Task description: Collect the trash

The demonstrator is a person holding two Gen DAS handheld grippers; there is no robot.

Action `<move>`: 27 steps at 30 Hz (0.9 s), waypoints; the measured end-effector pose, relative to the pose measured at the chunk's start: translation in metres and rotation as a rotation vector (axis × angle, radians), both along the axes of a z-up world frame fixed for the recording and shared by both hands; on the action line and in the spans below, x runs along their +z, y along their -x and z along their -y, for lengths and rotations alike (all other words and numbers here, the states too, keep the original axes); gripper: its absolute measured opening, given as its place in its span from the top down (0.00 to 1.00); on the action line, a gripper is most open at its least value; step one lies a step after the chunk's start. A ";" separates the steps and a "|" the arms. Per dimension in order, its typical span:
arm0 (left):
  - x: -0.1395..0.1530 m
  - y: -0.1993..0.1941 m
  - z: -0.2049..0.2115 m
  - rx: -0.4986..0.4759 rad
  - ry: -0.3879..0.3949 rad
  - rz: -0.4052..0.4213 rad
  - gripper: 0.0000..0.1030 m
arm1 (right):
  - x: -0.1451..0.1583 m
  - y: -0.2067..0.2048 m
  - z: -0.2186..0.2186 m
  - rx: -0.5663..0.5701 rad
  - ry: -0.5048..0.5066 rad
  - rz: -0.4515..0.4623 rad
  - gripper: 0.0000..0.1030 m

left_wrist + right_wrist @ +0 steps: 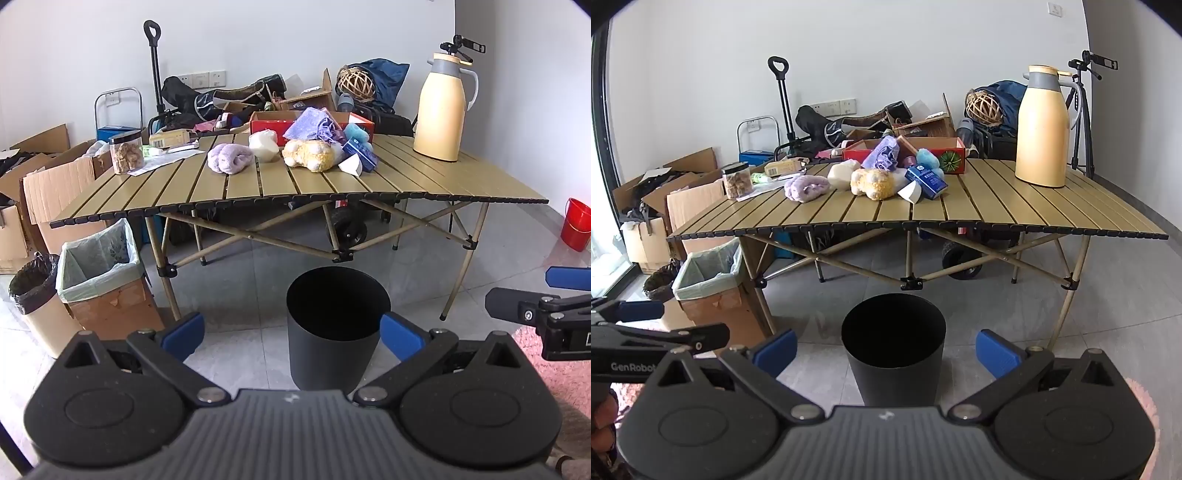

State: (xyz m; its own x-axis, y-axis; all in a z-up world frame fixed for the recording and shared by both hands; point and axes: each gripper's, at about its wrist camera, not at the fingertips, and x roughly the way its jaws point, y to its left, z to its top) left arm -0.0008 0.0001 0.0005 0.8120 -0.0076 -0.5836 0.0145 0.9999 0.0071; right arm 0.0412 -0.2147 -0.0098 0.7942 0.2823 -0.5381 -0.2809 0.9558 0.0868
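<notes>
Blue pads mark the tips of both tongs, and both pairs are spread wide with nothing pinched between them. The left tongs (291,332) and the right tongs (886,349) are held side by side, tilted downward, each framing a black bin (893,347) that stands on the tiled floor just ahead of and below them. Beyond the bin, a slatted folding table (332,181) is seen. The trash lies on it, well apart from both tongs: a white paper cup (351,164), a blue carton (360,149), a purple cloth (229,157) and a yellow plush toy (308,155). Farther right on the table stands a yellow jug (441,107).
</notes>
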 end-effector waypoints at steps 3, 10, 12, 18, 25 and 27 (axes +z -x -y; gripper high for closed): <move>0.000 0.000 0.000 -0.001 0.000 -0.007 0.00 | -0.002 0.000 0.000 0.001 -0.004 -0.005 0.00; -0.001 -0.004 -0.001 0.002 0.002 -0.030 0.00 | 0.002 0.002 0.002 0.001 -0.009 -0.001 0.00; 0.001 -0.003 0.000 0.002 -0.001 -0.018 0.00 | 0.002 -0.002 0.002 0.002 -0.009 -0.003 0.00; 0.004 0.000 0.000 0.003 -0.003 -0.006 0.00 | 0.001 0.000 0.001 -0.001 -0.006 0.004 0.00; 0.002 -0.001 0.000 0.004 -0.003 -0.008 0.00 | 0.000 0.000 0.000 0.001 -0.005 0.007 0.00; 0.002 -0.001 0.000 0.004 -0.003 -0.007 0.00 | 0.000 -0.001 0.000 0.001 -0.004 0.007 0.00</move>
State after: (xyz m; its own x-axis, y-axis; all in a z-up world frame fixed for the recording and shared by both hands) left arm 0.0000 0.0003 0.0030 0.8077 -0.0023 -0.5897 0.0103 0.9999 0.0102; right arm 0.0422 -0.2146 -0.0099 0.7973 0.2856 -0.5317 -0.2826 0.9551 0.0892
